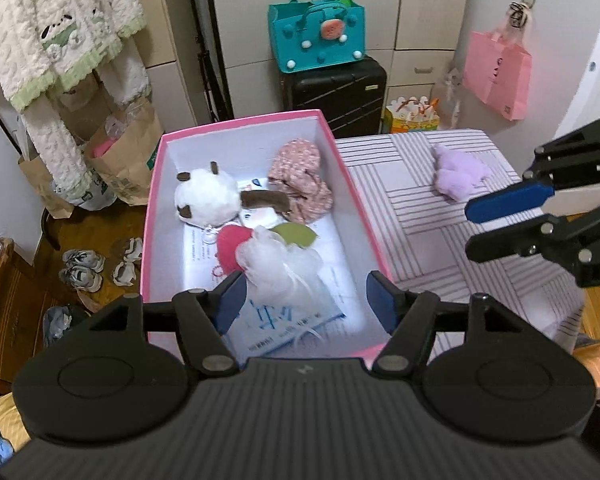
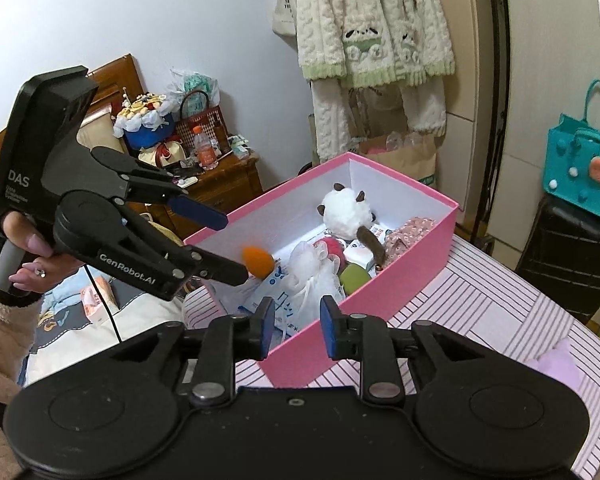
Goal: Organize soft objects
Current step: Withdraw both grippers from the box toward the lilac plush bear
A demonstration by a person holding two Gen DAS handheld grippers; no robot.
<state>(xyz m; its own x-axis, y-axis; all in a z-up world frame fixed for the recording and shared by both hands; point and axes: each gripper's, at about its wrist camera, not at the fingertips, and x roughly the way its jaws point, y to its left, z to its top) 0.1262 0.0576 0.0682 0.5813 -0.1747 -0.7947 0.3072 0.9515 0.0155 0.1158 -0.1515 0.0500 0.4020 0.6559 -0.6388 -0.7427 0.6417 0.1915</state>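
Note:
A pink box (image 1: 153, 200) stands on a striped cloth surface (image 1: 428, 216). Inside lie a white plush with brown ears (image 1: 206, 196), a pink floral pouch (image 1: 300, 184), a red ball (image 1: 230, 246), a white mesh bundle (image 1: 278, 268) and a green leaf shape (image 1: 296, 234). An orange soft piece (image 2: 256, 262) sits at the box's near corner. A purple plush (image 1: 458, 174) lies on the cloth outside the box. My left gripper (image 1: 306, 304) hangs open above the box's near end, holding nothing. My right gripper (image 2: 297, 328) is narrowly open and empty, beside the box (image 2: 420, 240).
A black suitcase (image 1: 336, 92) with a teal bag (image 1: 318, 38) stands behind the box. Paper bags (image 1: 128, 168) and shoes (image 1: 82, 268) sit on the floor at left. A pink bag (image 1: 496, 76) hangs at right. A cluttered wooden cabinet (image 2: 220, 184) stands beyond.

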